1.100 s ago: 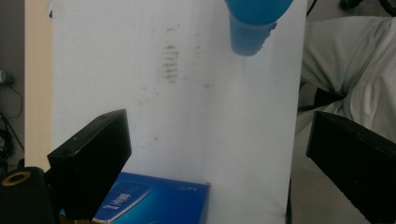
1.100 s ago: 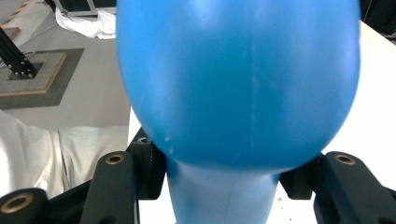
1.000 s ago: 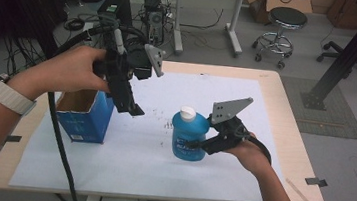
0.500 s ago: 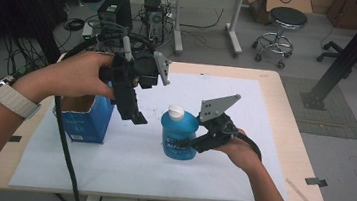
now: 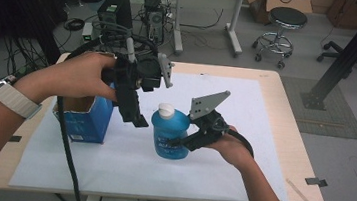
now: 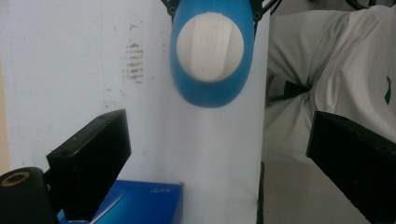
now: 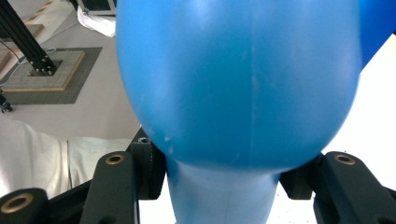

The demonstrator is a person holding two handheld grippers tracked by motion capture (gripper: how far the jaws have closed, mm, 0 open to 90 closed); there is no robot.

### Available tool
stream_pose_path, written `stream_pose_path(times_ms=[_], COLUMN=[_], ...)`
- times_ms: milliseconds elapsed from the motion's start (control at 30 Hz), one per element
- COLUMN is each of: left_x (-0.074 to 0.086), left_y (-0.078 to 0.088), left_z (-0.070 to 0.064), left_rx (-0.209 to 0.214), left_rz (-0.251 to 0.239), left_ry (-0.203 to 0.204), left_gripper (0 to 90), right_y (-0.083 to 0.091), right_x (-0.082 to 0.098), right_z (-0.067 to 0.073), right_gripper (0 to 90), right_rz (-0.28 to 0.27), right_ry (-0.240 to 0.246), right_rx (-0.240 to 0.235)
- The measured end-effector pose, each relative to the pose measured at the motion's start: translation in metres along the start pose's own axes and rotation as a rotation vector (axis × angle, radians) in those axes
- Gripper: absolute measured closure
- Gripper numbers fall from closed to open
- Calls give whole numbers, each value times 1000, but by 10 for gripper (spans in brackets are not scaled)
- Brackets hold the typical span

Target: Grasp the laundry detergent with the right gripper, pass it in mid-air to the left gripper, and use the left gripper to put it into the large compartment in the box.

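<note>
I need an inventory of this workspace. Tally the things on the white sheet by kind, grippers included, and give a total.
Blue bottle with white cap: 1
Blue cardboard box, top open: 1
Handheld grippers: 2, the left gripper open above the sheet, the right gripper shut on the bottle
Total: 4

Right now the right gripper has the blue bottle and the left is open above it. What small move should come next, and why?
Probably lower the left gripper a little toward the white cap. In the left gripper view its jaws are spread wide with the cap ahead and centred between them, untouched. The right gripper is clamped on the blue bottle, steadying it upright on the white sheet.
</note>
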State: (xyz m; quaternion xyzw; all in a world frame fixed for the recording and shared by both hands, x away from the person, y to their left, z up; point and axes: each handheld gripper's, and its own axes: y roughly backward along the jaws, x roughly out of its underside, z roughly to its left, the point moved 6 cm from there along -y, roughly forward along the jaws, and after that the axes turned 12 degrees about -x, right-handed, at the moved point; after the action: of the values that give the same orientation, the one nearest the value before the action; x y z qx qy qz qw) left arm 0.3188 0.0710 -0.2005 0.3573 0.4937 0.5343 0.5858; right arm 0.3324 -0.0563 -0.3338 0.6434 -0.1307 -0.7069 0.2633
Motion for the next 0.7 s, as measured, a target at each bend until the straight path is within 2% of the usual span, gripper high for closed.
stream_pose_path(times_ms=[233,700], left_x=[-3,-10], left_y=[-2,-10], left_z=[-3,-6], left_rx=[10,23], left_rz=[3,6], left_ry=[-13,-38], left_gripper=[68,69], right_y=[-7,-11], right_x=[-2,-9], right_z=[0,2], right_gripper=[447,447], right_rz=[11,-2], right_ry=[-1,13], right_rx=[-17,-44])
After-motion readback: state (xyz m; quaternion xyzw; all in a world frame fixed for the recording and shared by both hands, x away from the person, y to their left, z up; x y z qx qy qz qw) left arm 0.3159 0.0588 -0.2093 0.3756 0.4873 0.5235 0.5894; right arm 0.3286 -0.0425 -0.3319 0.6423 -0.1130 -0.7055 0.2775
